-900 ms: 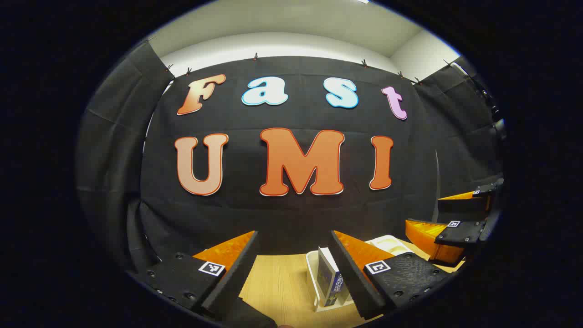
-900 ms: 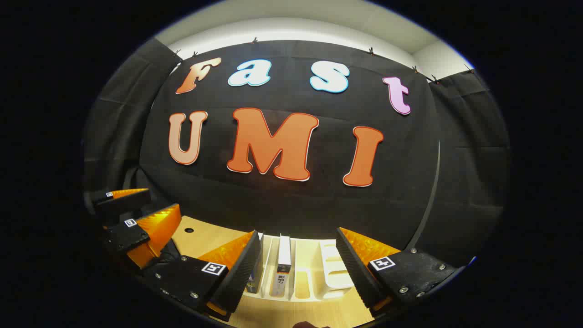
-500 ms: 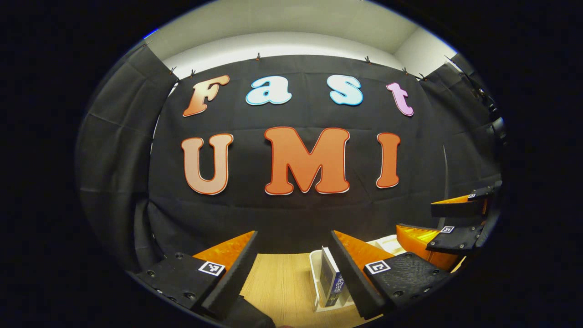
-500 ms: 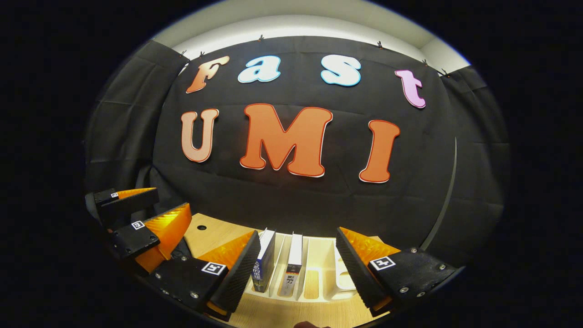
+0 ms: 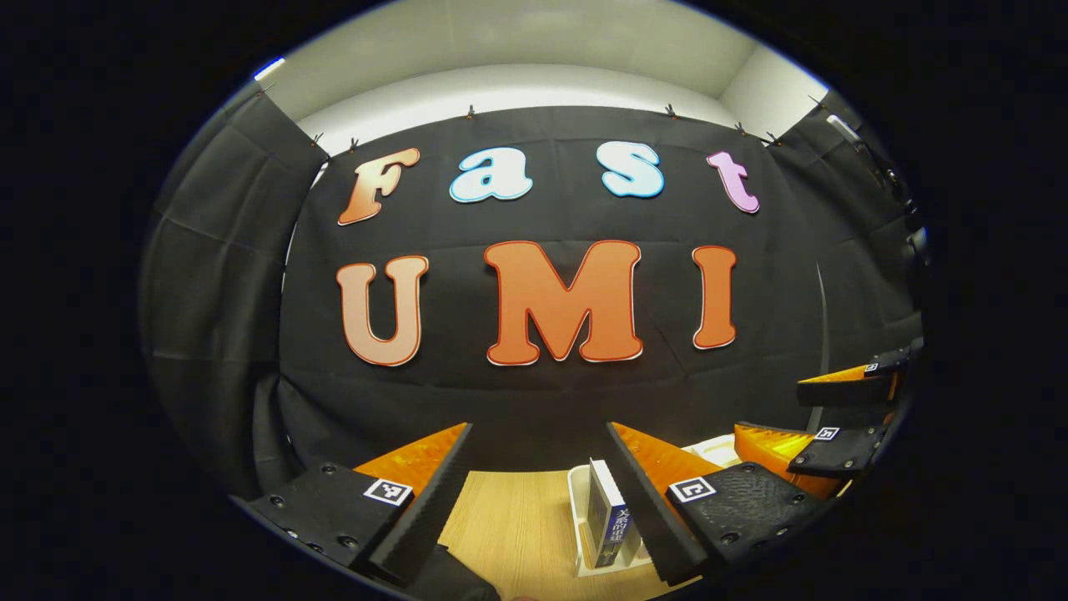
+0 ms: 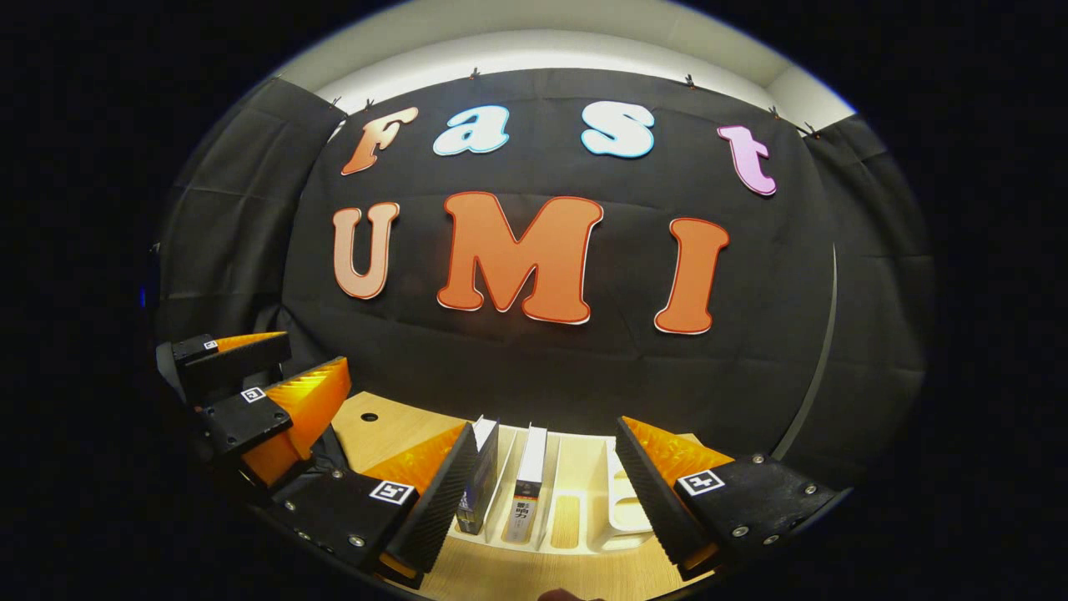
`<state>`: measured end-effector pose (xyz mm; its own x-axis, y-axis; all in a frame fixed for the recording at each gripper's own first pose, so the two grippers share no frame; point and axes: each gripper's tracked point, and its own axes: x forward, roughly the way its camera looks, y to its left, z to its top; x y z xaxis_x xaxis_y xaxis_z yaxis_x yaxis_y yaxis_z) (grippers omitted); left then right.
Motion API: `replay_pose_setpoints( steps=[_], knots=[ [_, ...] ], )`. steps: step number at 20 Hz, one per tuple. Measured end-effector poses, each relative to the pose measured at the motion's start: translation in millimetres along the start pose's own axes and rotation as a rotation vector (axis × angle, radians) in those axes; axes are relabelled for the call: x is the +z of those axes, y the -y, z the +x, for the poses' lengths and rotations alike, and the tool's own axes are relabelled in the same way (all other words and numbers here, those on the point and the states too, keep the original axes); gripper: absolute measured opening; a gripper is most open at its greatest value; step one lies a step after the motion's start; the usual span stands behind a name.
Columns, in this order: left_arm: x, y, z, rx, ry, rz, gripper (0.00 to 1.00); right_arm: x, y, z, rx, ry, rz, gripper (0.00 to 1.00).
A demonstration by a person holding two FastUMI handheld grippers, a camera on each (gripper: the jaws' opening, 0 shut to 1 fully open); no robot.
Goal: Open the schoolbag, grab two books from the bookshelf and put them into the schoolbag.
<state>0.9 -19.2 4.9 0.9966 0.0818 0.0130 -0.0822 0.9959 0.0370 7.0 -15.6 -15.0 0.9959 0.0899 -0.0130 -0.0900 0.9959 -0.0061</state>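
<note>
A white bookshelf rack (image 6: 624,509) stands on the wooden table, close beyond my right gripper (image 6: 544,427). Two upright books sit in its slots: a dark blue book (image 6: 481,480) beside the left finger and a white-topped book (image 6: 529,472) next to it. My right gripper is open and holds nothing. My left gripper (image 5: 538,432) is also open and empty, with the rack's end (image 5: 576,501) and the blue book (image 5: 607,517) just inside its right finger. Each view shows the other gripper off to the side, the right one (image 5: 834,417) and the left one (image 6: 259,388).
The light wooden table (image 5: 517,526) runs up to the black cloth wall. A small round hole (image 6: 369,416) shows in the tabletop at left. A dark shape (image 5: 455,578) lies at the bottom edge under my left gripper; I cannot tell what it is.
Both views have drifted slightly, with the scene sliding a little to the right. The books now sit a bit further between my right gripper's fingers. Both grippers stay open.
</note>
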Motion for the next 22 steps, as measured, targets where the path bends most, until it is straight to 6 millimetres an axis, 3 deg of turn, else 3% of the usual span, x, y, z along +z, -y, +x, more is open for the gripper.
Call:
replay_pose_setpoints(
  steps=[12, 21, 22],
  knots=[
    [5, -10, -10, 0.034, 0.005, 0.079, 0.96, -7, 10, -5, -0.001, -0.008, 0.004, 0.98],
    [-38, -12, -19, 0.03, -0.094, 0.138, 1.0, -26, 40, -6, -0.058, -0.043, 0.022, 0.98],
    [-48, -13, -21, 0.033, -0.117, 0.159, 0.95, -28, 44, -6, -0.059, -0.047, 0.029, 0.98]
  ],
)
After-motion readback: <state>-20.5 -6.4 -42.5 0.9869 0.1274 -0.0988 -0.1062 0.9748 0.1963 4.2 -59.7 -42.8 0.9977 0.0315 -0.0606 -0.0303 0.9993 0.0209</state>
